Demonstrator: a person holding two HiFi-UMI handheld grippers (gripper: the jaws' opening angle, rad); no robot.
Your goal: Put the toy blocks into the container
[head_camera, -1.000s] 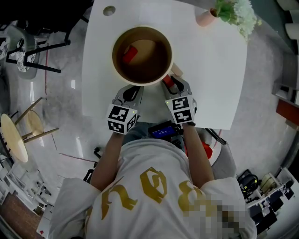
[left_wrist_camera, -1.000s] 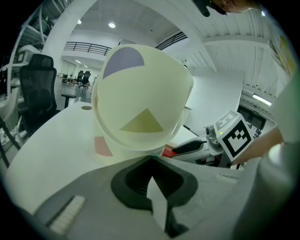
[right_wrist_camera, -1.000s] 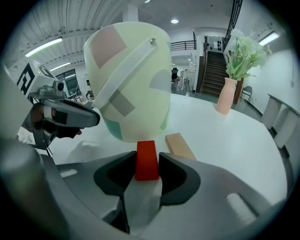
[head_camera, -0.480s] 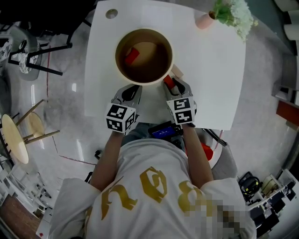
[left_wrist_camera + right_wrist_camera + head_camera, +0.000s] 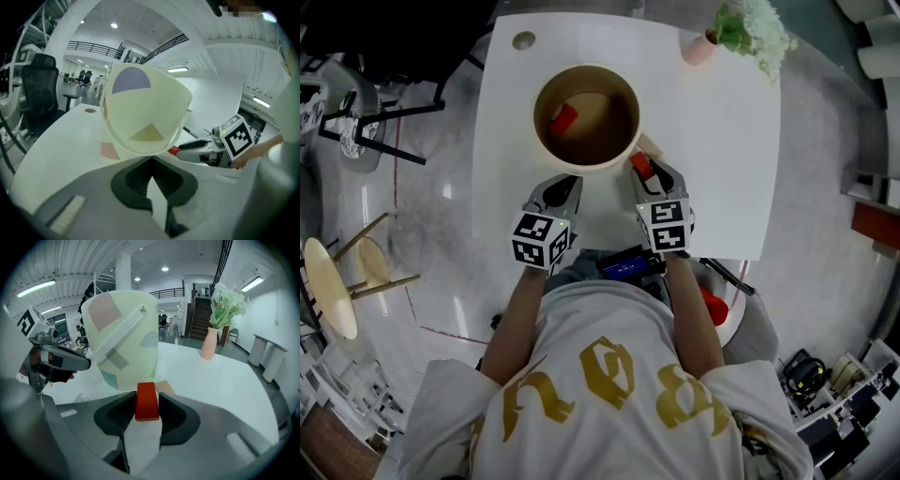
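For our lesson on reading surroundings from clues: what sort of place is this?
Probably a large open-plan office or workshop hall. The clues are a black swivel office chair, a dark indoor staircase and a railed upper gallery under a high ceiling.

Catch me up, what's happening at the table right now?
A person works at a white table with tongs in each hand. The right tongs grip a red block just beside the container. The left tongs are shut and empty, close to the container's base. Another red block already lies inside.
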